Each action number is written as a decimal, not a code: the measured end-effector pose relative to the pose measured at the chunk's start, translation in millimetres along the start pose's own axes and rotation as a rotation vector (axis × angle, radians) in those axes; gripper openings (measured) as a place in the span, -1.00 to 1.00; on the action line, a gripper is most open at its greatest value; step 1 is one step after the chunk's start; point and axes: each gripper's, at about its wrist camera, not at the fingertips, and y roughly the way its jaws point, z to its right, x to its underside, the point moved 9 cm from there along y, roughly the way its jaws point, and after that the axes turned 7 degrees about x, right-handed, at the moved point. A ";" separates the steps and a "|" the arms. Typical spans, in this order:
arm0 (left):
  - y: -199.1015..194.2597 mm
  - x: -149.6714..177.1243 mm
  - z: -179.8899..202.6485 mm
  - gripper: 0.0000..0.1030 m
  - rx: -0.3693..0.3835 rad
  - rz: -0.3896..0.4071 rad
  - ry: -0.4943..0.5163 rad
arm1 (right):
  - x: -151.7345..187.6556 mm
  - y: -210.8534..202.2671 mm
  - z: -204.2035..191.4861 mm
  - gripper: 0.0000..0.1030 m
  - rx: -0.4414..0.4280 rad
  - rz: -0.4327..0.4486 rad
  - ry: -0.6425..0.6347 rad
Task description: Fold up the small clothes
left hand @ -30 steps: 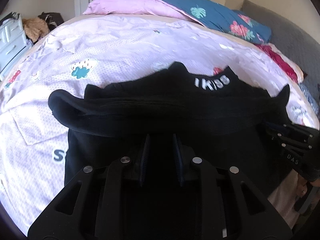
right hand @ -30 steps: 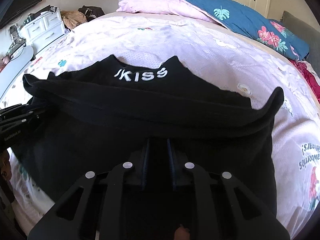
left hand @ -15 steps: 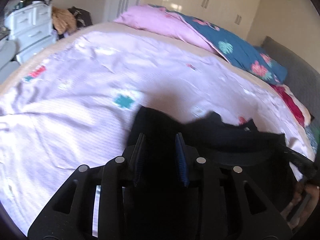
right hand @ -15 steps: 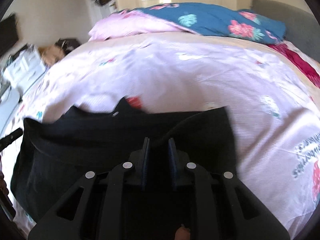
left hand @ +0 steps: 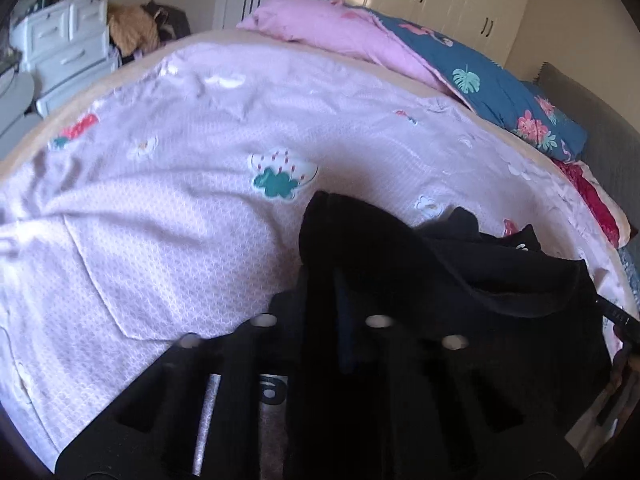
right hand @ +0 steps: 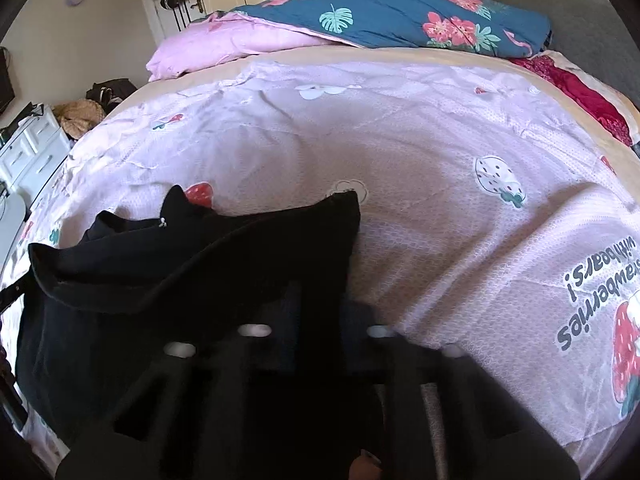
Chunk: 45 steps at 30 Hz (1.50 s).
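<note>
A small black garment (left hand: 460,280) lies bunched on the pink printed bedsheet (left hand: 180,220). My left gripper (left hand: 324,284) has its jaws closing tight on the garment's left corner, and cloth stands up above the fingertips. In the right wrist view the same black garment (right hand: 180,272) spreads to the left. My right gripper (right hand: 320,296) has its jaws closing on the right corner, which pokes up over them. Between the two grips the top edge sags. The white lettering is almost fully hidden in the folds. A bit of the right gripper (left hand: 618,320) shows at the left view's far right edge.
A pink and blue floral duvet (right hand: 400,20) is piled at the bed's far end, with a red blanket (right hand: 580,92) and a grey headboard (left hand: 600,120) on the right. White drawers (left hand: 68,48) and piled items stand beyond the bed's left side. Bare sheet (right hand: 440,200) stretches ahead.
The garment lay spread with its lettering showing. Now both grippers have pinched its upper corners, swung apart and rolled, and the cloth is bunched and raised between them.
</note>
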 end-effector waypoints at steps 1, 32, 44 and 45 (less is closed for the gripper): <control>-2.8 -2.1 0.9 -0.94 0.007 0.014 0.001 | -1.9 -4.5 -0.8 -0.88 -0.008 0.016 0.000; -26.5 7.0 -11.6 -0.63 0.029 0.015 -0.076 | 0.9 -31.0 15.1 -0.34 -0.068 0.046 0.098; -47.1 49.0 -1.5 0.08 0.071 -0.058 -0.063 | 40.9 -61.9 18.0 -0.15 -0.100 0.013 0.075; -47.3 51.5 -1.3 0.10 0.070 -0.061 -0.063 | 44.0 -63.1 19.4 -0.12 -0.103 0.010 0.080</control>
